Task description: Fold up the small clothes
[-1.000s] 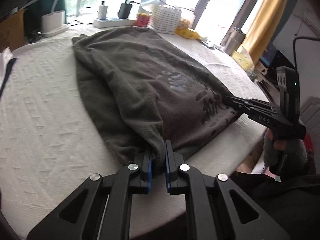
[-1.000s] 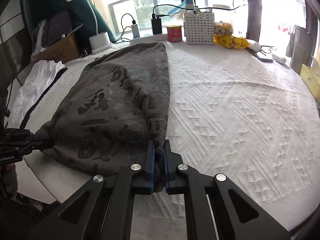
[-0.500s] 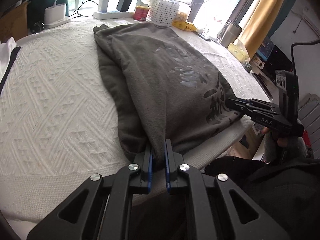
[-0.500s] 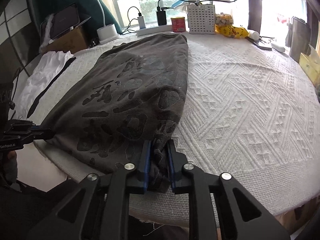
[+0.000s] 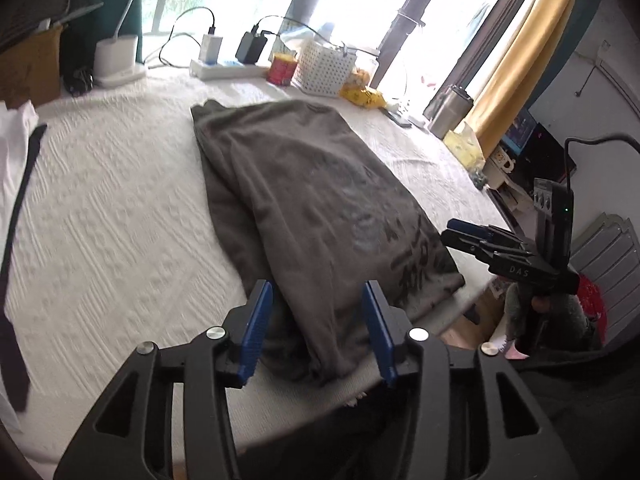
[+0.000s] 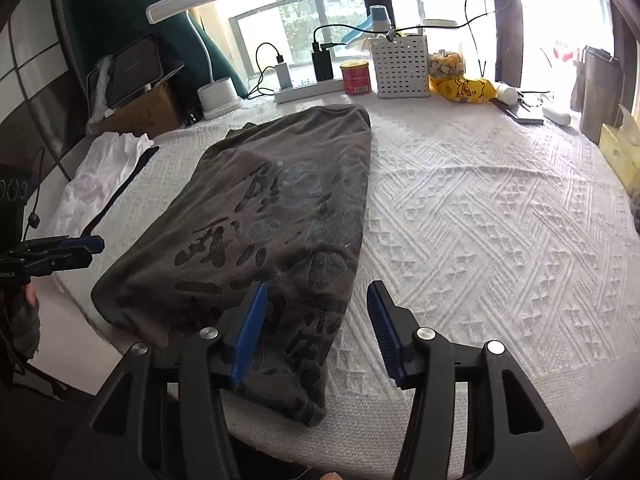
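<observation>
A dark grey-brown printed shirt (image 5: 320,208) lies folded lengthwise on the white textured table cover, its near end at the table's front edge; it also shows in the right wrist view (image 6: 280,224). My left gripper (image 5: 318,330) is open, its blue pads either side of the shirt's near left corner, not holding it. My right gripper (image 6: 316,330) is open over the shirt's near right corner. Each gripper shows in the other's view: the right one (image 5: 464,236), the left one (image 6: 86,246).
At the table's back stand a power strip with chargers (image 6: 304,80), a red can (image 6: 355,77), a white perforated basket (image 6: 400,66), a yellow snack bag (image 6: 460,88) and a desk lamp (image 6: 218,92). A white garment (image 6: 104,172) lies at the left. A steel tumbler (image 6: 596,88) stands at the right.
Both grippers have opened and let go of the shirt's near edge. The shirt now rests flat with its near end at the table's front edge.
</observation>
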The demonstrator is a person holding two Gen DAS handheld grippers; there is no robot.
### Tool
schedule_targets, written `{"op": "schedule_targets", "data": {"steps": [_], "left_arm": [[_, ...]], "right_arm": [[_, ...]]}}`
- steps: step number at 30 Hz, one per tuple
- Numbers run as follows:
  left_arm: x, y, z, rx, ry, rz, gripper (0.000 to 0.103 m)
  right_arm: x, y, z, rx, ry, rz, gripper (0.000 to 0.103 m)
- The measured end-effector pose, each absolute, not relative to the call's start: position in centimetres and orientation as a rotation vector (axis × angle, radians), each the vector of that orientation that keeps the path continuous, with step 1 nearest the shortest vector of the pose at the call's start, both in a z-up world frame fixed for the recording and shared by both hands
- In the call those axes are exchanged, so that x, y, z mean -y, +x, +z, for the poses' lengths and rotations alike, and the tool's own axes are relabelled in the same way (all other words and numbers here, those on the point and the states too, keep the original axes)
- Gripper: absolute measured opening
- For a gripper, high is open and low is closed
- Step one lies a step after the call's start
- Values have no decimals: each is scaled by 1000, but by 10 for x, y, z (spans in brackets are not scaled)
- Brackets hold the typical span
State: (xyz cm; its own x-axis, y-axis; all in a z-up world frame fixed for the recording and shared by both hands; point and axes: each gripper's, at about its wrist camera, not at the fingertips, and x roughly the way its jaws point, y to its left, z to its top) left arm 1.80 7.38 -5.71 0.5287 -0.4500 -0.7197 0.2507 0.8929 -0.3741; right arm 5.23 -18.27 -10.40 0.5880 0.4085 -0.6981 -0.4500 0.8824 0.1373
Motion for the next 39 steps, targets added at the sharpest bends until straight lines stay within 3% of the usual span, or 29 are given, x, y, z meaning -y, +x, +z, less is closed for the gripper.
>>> {"op": "schedule_targets", "data": {"steps": [8, 16, 19, 22, 36, 39], "left_arm": [[-59, 89, -79, -960, -180, -310, 47], [-53, 110, -105, -1029, -36, -266, 46], [-65, 107, -105, -1024, -52, -251, 29], [-72, 110, -105, -1034, -82, -271, 26], [-86, 148, -85, -992, -137, -197, 26], [-85, 159, -86, -985, -135, -188, 36]], "right_arm": [[171, 91, -112, -817, -68, 428, 55], [165, 113, -124, -859, -109, 428, 55], [165, 118, -124, -869, -113, 434, 55], [166, 125, -120, -864, -105, 431, 55], [150, 168, -98, -826, -84, 435, 55], [148, 176, -96, -825, -82, 437, 55]]}}
